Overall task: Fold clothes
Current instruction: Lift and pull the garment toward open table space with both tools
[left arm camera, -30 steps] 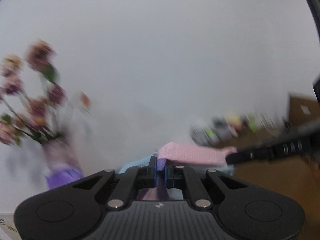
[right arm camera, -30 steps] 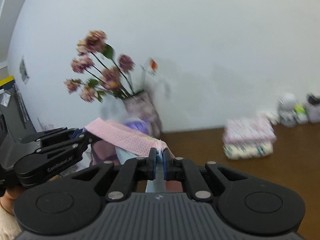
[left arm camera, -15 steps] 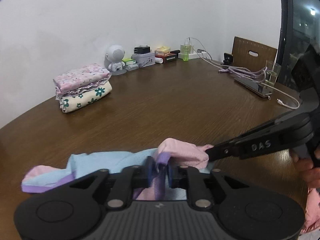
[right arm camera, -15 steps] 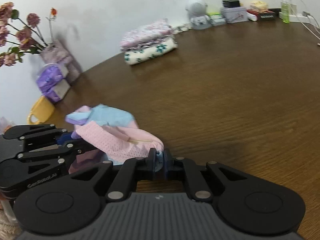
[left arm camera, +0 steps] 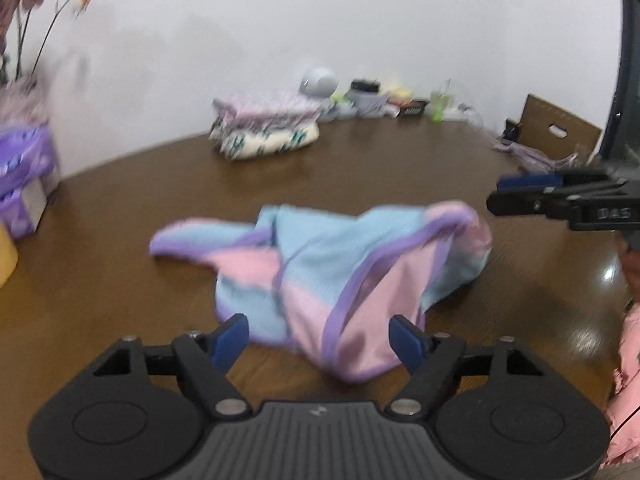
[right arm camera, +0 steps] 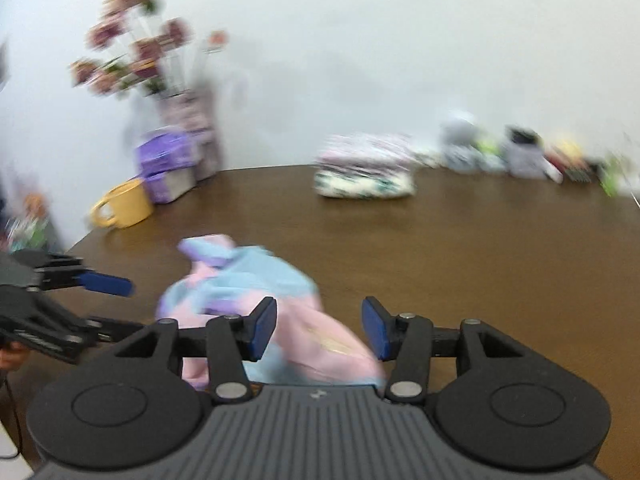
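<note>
Pink-and-blue garment (left arm camera: 336, 276) lying crumpled mid-frame on brown tabletop (left arm camera: 400, 176), left hand-held gripper (left arm camera: 322, 336) jaws just opened wide around its near edge, right hand-held gripper (right arm camera: 320, 330) jaws just opened, pads clear of cloth, folded stack (left arm camera: 266, 130) upper centre.

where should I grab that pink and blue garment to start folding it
Probably the purple-trimmed near edge of the garment, pinched from the near side: it lies rumpled on the table, and that hem sits raised between the open left gripper pads.

Brown table (left arm camera: 400, 168) bears garment (left arm camera: 320, 264), folded clothes (left arm camera: 266, 134), mug (right arm camera: 124, 204).
</note>
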The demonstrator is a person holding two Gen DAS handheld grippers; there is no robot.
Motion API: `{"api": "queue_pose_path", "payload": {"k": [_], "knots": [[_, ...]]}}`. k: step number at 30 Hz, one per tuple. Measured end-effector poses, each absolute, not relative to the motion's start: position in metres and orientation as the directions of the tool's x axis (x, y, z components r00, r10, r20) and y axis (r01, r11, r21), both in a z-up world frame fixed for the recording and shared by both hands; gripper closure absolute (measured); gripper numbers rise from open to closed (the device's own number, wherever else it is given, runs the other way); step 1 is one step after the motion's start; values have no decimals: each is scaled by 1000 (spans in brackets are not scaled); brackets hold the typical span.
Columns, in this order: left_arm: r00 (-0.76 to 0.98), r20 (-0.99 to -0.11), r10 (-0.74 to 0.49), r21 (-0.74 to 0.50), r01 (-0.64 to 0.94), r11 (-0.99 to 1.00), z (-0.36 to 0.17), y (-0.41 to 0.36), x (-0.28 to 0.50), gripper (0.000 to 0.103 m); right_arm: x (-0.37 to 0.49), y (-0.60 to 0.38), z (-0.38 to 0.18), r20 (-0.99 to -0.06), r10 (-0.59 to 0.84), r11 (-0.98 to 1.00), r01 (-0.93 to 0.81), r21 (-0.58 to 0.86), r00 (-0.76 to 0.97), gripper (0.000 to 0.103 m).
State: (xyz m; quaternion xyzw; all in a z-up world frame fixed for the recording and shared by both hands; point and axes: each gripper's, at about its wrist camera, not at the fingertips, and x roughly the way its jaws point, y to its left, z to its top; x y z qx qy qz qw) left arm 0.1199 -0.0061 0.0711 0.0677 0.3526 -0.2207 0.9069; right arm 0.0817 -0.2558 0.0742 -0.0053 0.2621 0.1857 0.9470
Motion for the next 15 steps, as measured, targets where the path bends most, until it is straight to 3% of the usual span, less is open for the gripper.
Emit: {"api": "queue_pose_path", "payload": {"k": [6, 9, 10, 11, 15], "knots": [[645, -675, -358, -56, 438, 897, 56, -9, 124, 51, 88, -181, 72, -526, 360, 861, -492, -132, 771, 55], [649, -671, -358, -66, 429, 901, 51, -9, 128, 73, 89, -155, 71, -535, 347, 823, -523, -219, 770, 55], [647, -670, -363, -71, 431, 900, 50, -9, 128, 88, 89, -150, 70, -534, 336, 816, -523, -246, 776, 55], [647, -669, -366, -75, 432, 899, 50, -8, 129, 95, 89, -146, 70, -533, 326, 808, -523, -271, 781, 55], [680, -634, -370, -56, 436, 898, 58, -5, 123, 97, 91, -141, 66, -537, 274, 778, -512, -364, 798, 55]]}}
